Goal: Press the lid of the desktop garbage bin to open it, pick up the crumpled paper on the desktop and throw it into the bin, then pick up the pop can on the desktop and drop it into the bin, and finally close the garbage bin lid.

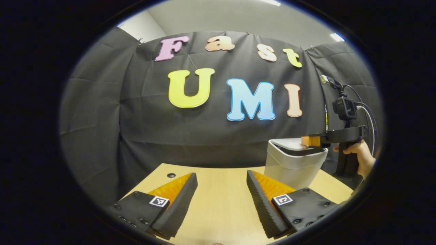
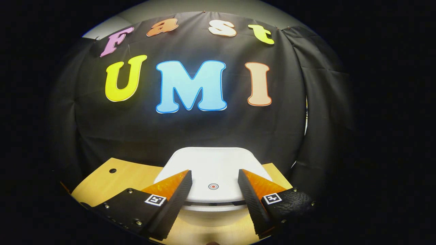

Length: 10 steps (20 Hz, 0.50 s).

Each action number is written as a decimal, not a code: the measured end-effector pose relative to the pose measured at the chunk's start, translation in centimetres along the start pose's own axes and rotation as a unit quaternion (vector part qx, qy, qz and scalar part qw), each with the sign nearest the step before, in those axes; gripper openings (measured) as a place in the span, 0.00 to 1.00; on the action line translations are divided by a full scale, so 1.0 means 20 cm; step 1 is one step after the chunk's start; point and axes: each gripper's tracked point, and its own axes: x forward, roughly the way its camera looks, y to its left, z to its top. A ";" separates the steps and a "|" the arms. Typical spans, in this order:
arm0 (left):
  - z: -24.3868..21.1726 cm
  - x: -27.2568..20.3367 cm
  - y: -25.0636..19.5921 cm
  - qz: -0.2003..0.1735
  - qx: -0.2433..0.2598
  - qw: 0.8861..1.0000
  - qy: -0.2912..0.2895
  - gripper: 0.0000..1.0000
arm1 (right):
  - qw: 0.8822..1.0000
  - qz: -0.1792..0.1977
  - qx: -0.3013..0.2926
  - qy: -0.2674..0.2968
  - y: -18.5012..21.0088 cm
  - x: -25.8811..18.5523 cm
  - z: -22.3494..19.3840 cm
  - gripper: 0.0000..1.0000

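Note:
The white desktop bin (image 1: pixel 289 168) stands on the wooden table (image 1: pixel 218 204) at the right of the left gripper view. A hand (image 1: pixel 361 156) holds my right gripper (image 1: pixel 310 141) just over the bin's top, at its near edge. In the right gripper view the white lid (image 2: pixel 213 161), with a small red dot (image 2: pixel 213 186) near its front, lies directly below my right gripper (image 2: pixel 214 172), whose fingers stand open on either side of the dot. Whether they touch the lid I cannot tell. My left gripper (image 1: pixel 221 173) hovers open over bare table, left of the bin, holding nothing.
The black cloth wall (image 1: pixel 204 136) rises close behind the table and the bin. A small round hole (image 1: pixel 171 175) sits near the table's far left edge, also seen as the hole (image 2: pixel 112 170) in the right gripper view. Cables hang from the right gripper's camera mount (image 1: pixel 345 107).

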 end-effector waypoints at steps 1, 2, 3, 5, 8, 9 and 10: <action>0.00 0.00 0.00 0.000 0.000 1.000 0.000 1.00 | 1.000 0.000 0.000 0.002 0.00 0.00 -0.01 0.88; -0.01 0.00 0.01 0.001 0.000 1.000 0.000 1.00 | 1.000 0.000 0.000 0.004 0.00 0.01 -0.02 0.88; -0.01 0.00 0.01 0.001 -0.001 1.000 0.001 1.00 | 1.000 0.002 0.002 0.007 0.01 0.01 -0.04 0.88; -0.01 0.01 0.02 0.002 -0.003 1.000 0.002 1.00 | 1.000 0.003 0.009 0.015 0.00 0.01 -0.07 0.88; -0.02 0.02 0.02 0.000 -0.003 1.000 0.004 1.00 | 1.000 0.004 0.002 0.008 0.01 0.01 -0.07 0.94; -0.03 0.03 0.01 -0.001 -0.003 1.000 0.005 1.00 | 1.000 0.004 -0.003 0.008 0.01 0.01 -0.07 0.95; -0.02 0.04 0.01 -0.003 -0.002 1.000 0.005 1.00 | 1.000 0.004 -0.005 0.008 0.01 0.01 -0.08 0.95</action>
